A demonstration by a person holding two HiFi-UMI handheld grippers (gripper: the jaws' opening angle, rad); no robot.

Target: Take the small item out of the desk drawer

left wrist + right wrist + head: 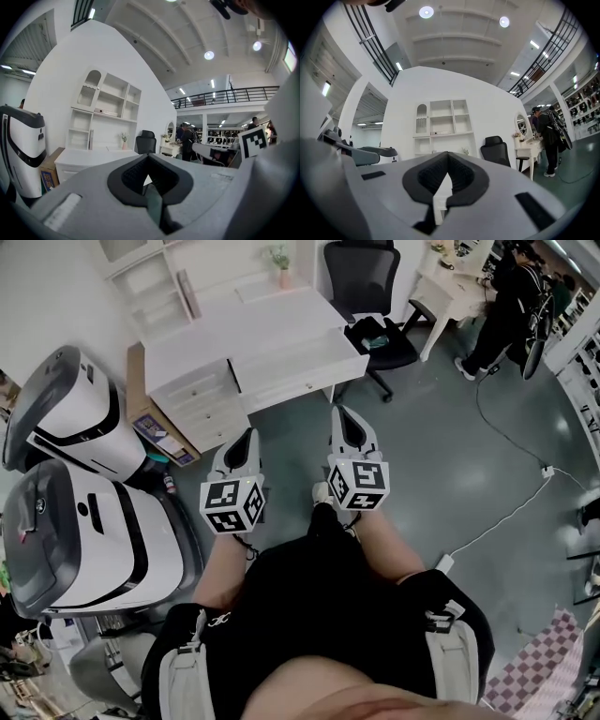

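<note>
A white desk (pixel 225 338) stands ahead of me, with its wide front drawer (pixel 300 367) pulled out. I cannot make out any small item inside it from here. My left gripper (pixel 247 434) and right gripper (pixel 339 412) are held side by side at waist height, short of the desk and pointing toward it. Both are shut with nothing between the jaws. The left gripper view has its closed gripper (pixel 146 176) low in the frame, with the desk (pixel 89 157) beyond it. In the right gripper view the closed gripper (pixel 446 177) covers most of the desk.
A black office chair (pixel 370 296) sits right of the desk. Two large white machines (pixel 80 474) stand at my left, a cardboard box (pixel 155 427) beside the desk's drawer stack (pixel 202 404). A cable (pixel 511 442) runs across the floor; a person (pixel 506 306) stands far right.
</note>
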